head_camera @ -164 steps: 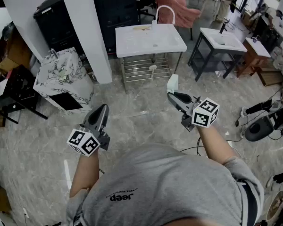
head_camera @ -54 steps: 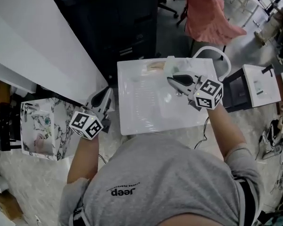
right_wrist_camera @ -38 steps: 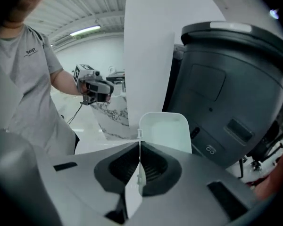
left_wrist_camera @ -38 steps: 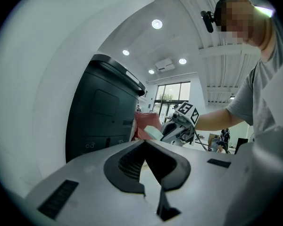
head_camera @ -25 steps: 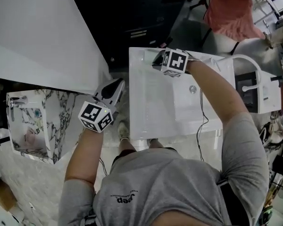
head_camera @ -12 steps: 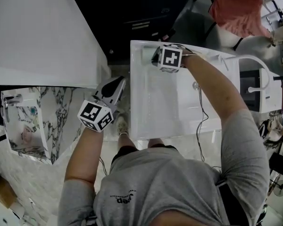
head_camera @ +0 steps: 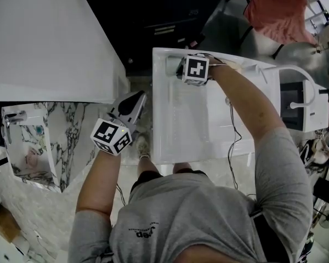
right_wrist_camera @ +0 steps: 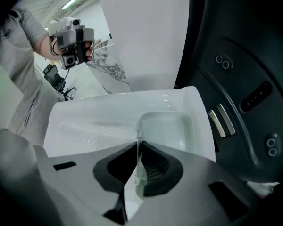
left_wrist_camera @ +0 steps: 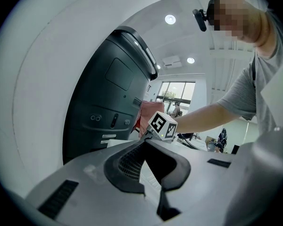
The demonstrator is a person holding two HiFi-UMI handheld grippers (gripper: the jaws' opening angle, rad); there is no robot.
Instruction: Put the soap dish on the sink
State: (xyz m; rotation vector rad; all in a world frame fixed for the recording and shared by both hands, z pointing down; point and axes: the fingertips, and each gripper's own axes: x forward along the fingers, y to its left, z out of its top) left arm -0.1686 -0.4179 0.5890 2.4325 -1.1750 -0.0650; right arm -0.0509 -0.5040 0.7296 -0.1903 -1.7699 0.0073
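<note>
**Soap dish set down in the sink's far corner**

The pale green soap dish (right_wrist_camera: 167, 128) sits on the far left corner of the white sink (right_wrist_camera: 85, 121), close to the edge. Just past that edge stands a big black machine (right_wrist_camera: 245, 79).

The right gripper (right_wrist_camera: 137, 144) points down at the dish. Its jaws are opening and are only a little way apart. The thin near rim of the dish is between them. The view there is tight, but the pads seem to hardly press on the rim now.

The left gripper (head_camera: 137, 96) hangs off to the left of the sink. Its jaws are together and it holds nothing.

What could go wrong? If the right gripper lifts before its jaws open wide enough, a pad could catch the rim. That could tip the dish or drag it along. The dish is so near the edge that a small push could knock it off the sink, down by the black machine.
</note>
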